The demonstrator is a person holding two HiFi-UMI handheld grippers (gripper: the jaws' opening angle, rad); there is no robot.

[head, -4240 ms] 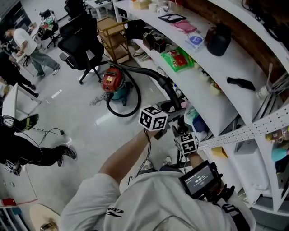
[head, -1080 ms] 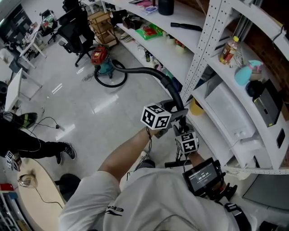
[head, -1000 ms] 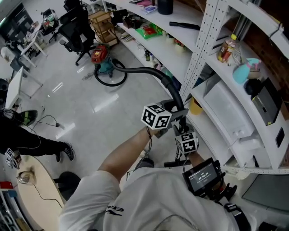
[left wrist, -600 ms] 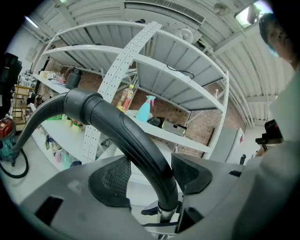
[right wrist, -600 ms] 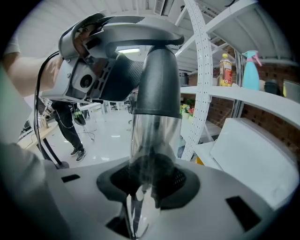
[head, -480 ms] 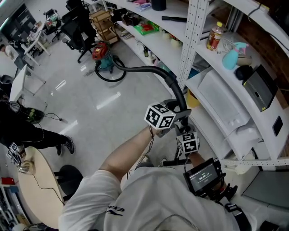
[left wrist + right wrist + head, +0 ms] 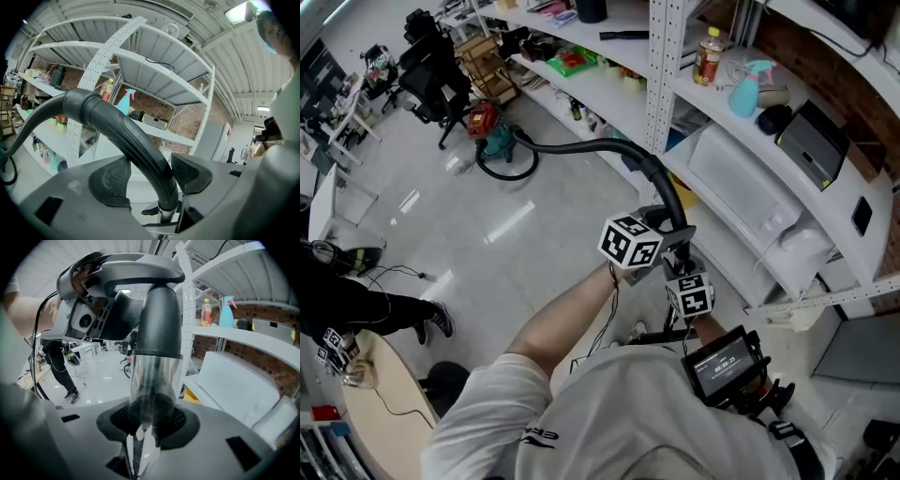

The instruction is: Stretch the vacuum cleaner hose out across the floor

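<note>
A red and teal vacuum cleaner (image 7: 483, 127) stands on the floor far up the aisle. Its black hose (image 7: 572, 145) leaves a small loop beside it, then arches up to a curved black handle (image 7: 661, 187). My left gripper (image 7: 661, 223) is shut on that handle; in the left gripper view the handle (image 7: 136, 140) runs between both pads (image 7: 111, 183) of my left gripper (image 7: 152, 176). Just below, my right gripper (image 7: 680, 264) is shut on the chrome tube (image 7: 154, 376) under the handle, which stands upright through my right gripper (image 7: 147, 420). The tube's lower end is hidden.
White shelving (image 7: 741, 178) with a perforated post (image 7: 661, 56) runs along the right, holding a spray bottle (image 7: 748, 89) and boxes. An office chair (image 7: 431, 70) and wooden cart (image 7: 483, 61) stand behind the vacuum. A person in black (image 7: 347, 305) and a round table (image 7: 384, 412) are at the left.
Both grippers have moved together along the shelves, away from the vacuum cleaner. The vacuum now sits farther off and the hose reaches longer, with a smaller loop. Both grips are unchanged.
</note>
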